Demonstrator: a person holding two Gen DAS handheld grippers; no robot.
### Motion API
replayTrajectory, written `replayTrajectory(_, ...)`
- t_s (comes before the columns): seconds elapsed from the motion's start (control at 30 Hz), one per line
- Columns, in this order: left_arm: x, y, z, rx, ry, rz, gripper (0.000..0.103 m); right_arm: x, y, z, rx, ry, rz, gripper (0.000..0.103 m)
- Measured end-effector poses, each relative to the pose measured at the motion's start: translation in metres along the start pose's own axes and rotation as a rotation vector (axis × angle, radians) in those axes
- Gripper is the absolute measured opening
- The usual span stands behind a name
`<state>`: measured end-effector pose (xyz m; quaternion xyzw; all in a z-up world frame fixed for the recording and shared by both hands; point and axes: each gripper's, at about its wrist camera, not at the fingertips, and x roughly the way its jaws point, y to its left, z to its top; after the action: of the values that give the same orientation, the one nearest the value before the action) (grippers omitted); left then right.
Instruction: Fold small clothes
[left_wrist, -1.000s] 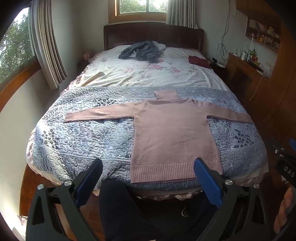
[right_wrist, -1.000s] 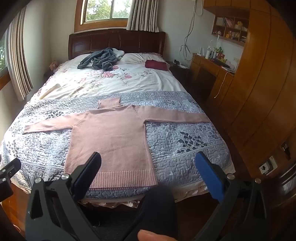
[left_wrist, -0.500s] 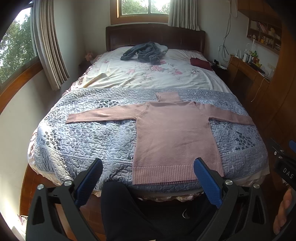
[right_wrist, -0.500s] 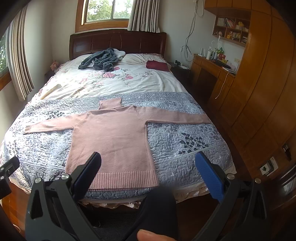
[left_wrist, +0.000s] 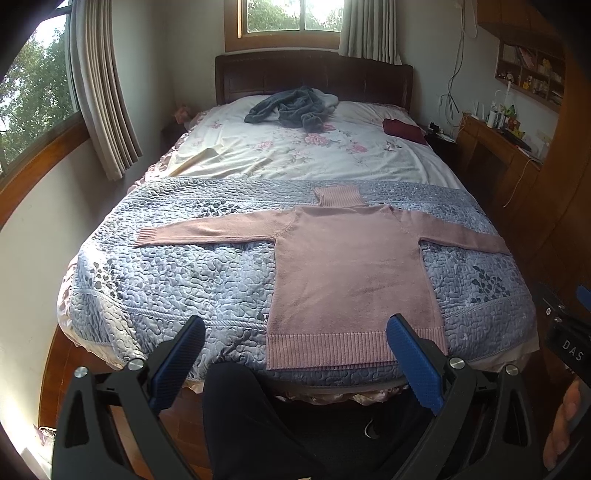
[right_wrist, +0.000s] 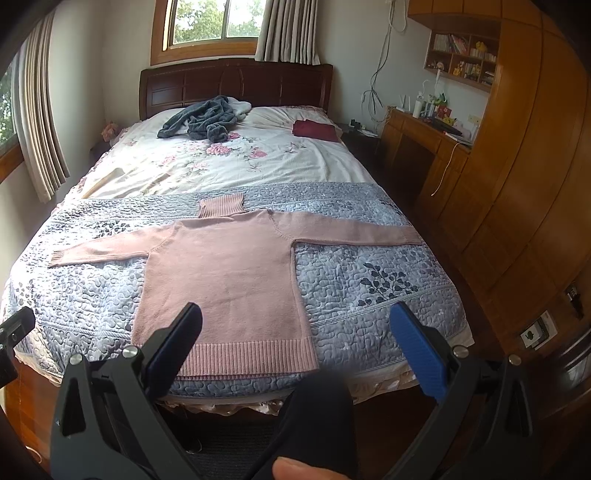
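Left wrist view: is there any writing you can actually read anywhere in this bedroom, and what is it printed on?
"DAS": white letters on the black body of the right gripper's housing at the picture's right edge; the word may be cut off.
Book spines on the wooden wall shelf: too small to read.
Bottles and boxes on the wooden desk: too small to read.

White letters "DAS" show on a black device (left_wrist: 567, 345) just right of the left gripper (left_wrist: 295, 334), cut off at the frame edge. Nothing else reads clearly.
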<state>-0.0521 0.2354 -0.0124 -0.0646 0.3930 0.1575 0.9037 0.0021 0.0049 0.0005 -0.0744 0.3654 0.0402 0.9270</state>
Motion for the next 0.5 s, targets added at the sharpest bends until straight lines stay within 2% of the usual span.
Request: replayTrajectory(0.5,-0.0031,0.0003,0.0006,-0.001,-0.012,0.007,0.099,-0.0008,-0.0020,-0.0034,0.004,-0.008,0.003,0.100)
